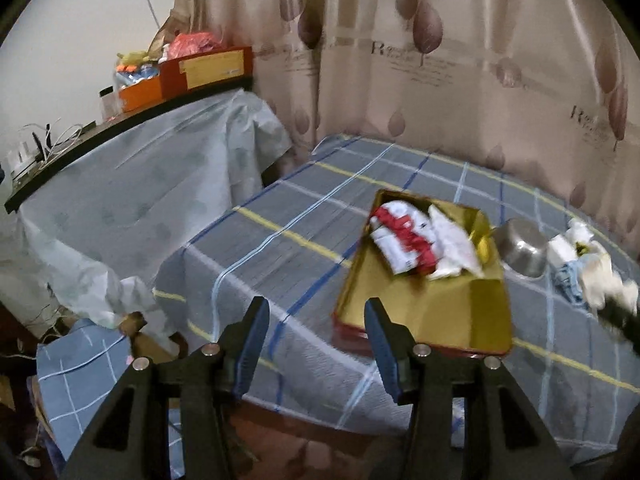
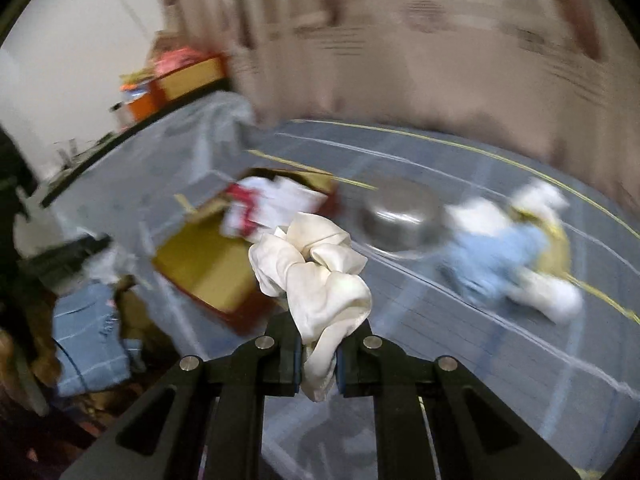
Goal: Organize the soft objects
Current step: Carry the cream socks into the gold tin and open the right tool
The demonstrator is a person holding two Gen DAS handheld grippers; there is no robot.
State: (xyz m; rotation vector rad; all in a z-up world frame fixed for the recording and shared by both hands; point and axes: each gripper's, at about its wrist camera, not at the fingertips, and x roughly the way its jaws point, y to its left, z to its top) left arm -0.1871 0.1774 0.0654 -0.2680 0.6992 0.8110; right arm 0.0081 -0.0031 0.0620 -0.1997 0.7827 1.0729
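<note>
While the right gripper (image 2: 318,354) pinched a cream cloth (image 2: 316,276) aloft above the bed's near edge, the left gripper (image 1: 316,320) stood wide and empty; the cloth wanted lowering into the gold tin's (image 1: 460,312) bare near end before any release; the blur suggested slowing down.

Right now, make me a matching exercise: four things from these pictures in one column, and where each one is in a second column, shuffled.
Things:
1. cream cloth
2. red and white cloth
3. metal bowl
4. left tongs

Places or states:
A. lying inside the gold tray
B. open, holding nothing
C. on the bedsheet, right of the tray in the left wrist view
D. clamped in the right tongs

Pairs: 1-D, 2-A, 3-C, 4-B
</note>
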